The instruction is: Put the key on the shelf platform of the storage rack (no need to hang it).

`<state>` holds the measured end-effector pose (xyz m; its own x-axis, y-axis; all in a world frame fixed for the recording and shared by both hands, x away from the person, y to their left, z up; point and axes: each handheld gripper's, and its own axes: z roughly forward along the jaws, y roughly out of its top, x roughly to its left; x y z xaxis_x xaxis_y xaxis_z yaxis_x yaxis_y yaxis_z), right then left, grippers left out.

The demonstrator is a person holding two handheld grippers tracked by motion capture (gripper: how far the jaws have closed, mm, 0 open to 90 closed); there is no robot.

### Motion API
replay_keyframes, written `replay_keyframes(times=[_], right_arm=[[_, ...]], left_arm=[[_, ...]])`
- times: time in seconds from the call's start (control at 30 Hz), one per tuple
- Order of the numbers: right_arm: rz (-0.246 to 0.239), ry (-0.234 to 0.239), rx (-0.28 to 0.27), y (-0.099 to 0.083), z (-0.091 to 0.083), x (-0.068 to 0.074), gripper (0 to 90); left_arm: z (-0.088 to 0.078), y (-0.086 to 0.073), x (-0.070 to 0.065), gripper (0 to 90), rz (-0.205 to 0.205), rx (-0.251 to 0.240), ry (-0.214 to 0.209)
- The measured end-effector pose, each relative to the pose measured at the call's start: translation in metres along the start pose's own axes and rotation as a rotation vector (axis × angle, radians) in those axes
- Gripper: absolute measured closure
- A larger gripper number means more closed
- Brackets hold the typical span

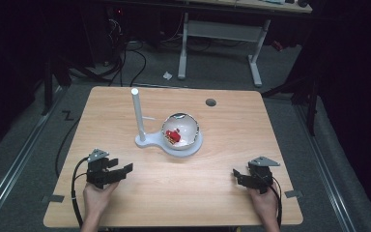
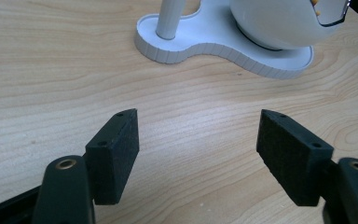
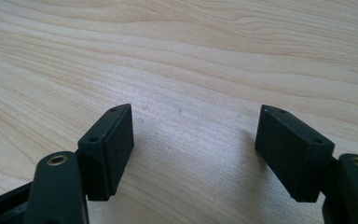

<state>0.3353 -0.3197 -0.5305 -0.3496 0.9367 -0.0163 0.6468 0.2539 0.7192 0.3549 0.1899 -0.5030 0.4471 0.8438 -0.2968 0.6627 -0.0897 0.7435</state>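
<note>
I am holding both grippers low over the near edge of the worktop (image 1: 222, 193), one in each hand. My left gripper (image 2: 198, 135) is standing with its jaws spread and nothing between them; bare wood is showing in the gap. My right gripper (image 3: 193, 135) is standing likewise, jaws spread and empty, over plain wood grain.

Ahead of my left jaws, and slightly to their right, the white stand (image 2: 223, 53) is sitting with its upright post (image 2: 168, 18) at one end and the white bowl (image 2: 279, 23) seated on its round end. In the high view the bowl (image 1: 180, 130) is carrying a small red object (image 1: 174, 136) inside it. That object is well apart from both grippers.

Judgement: the reach is only beginning. For a sound approach, I am advising entry from above the bowl's rim, jaws kept spread until they are flanking the red object, clearing the post, with the other gripper steadying the stand's base.
</note>
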Motion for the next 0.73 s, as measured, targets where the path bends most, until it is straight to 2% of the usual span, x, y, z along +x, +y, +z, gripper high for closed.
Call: replay_keyframes(times=[0.2,0.23,0.3,0.33,0.4,0.43,0.47,0.5,0.53,0.73], right_arm=[[0.0,0.0,0.0,0.0,0.0,0.0,28.2],[0.0,0.0,0.0,0.0,0.0,0.0,28.2],[0.0,0.0,0.0,0.0,0.0,0.0,28.2],[0.0,0.0,0.0,0.0,0.0,0.0,28.2],[0.0,0.0,0.0,0.0,0.0,0.0,28.2],[0.0,0.0,0.0,0.0,0.0,0.0,28.2],[-0.001,0.0,-0.001,0.0,0.0,0.0,28.2],[-0.001,0.0,-0.001,0.0,0.0,0.0,28.2],[0.0,-0.001,0.0,0.0,0.0,0.0,28.2],[0.0,-0.001,0.0,0.0,0.0,0.0,28.2]], left_arm=[[0.007,-0.009,0.001,30.0,0.025,0.01,0.041],[0.011,-0.014,0.0,30.0,0.044,0.018,0.077],[0.016,-0.02,0.0,30.0,0.068,0.031,0.117],[0.016,-0.02,0.0,30.1,0.068,0.031,0.117],[0.021,-0.028,-0.002,31.2,0.104,0.014,0.181],[0.021,-0.028,-0.002,31.3,0.104,0.014,0.181],[0.023,-0.028,-0.005,31.3,0.119,0.019,0.217],[0.023,-0.028,-0.005,31.3,0.119,0.019,0.217],[0.025,-0.028,-0.01,31.1,0.153,0.034,0.253],[0.026,-0.028,-0.011,29.4,0.157,0.038,0.255]])
